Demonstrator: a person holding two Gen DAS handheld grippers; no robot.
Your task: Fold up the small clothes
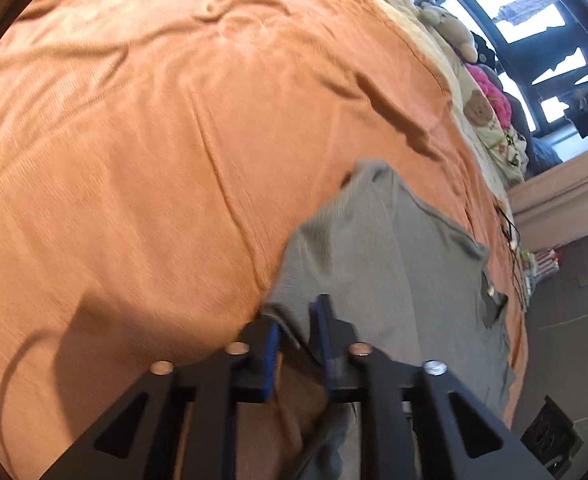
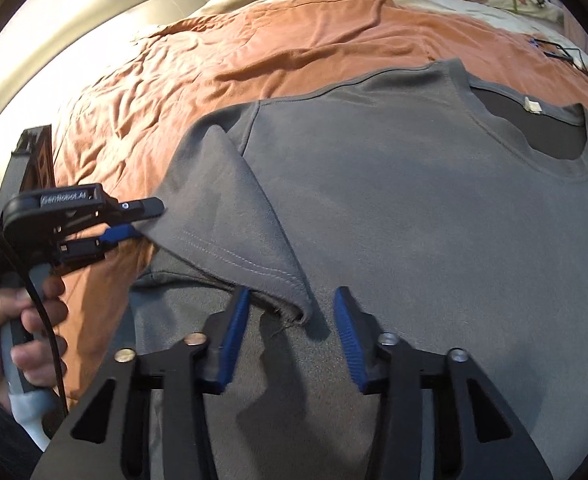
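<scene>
Grey T-shirt (image 2: 434, 220) lies spread on orange bedspread (image 2: 254, 40), neckline toward bed's far edge, small white neck tag unreadable. Left gripper (image 2: 146, 220), marked "GenRobot.AI", clamped on sleeve (image 2: 230, 216) hem, sleeve lifted and folded over shirt body. Right gripper (image 2: 292, 340) jaws apart, nothing pinched, sleeve corner between blue pads (image 2: 236, 336). Hand (image 2: 22, 340) grips left handle.

The grey knit-cotton T-shirt (image 2: 434, 208) looks matt and soft, with stitched hems. Under it, the orange bedspread (image 1: 154, 140) is a finely ribbed, wrinkled cloth. The black plastic left gripper (image 2: 144, 220) has a dull finish and ridged blue rubbery pads (image 2: 234, 340); small shiny metal screws (image 2: 388, 338) stud the right gripper (image 2: 292, 336).
</scene>
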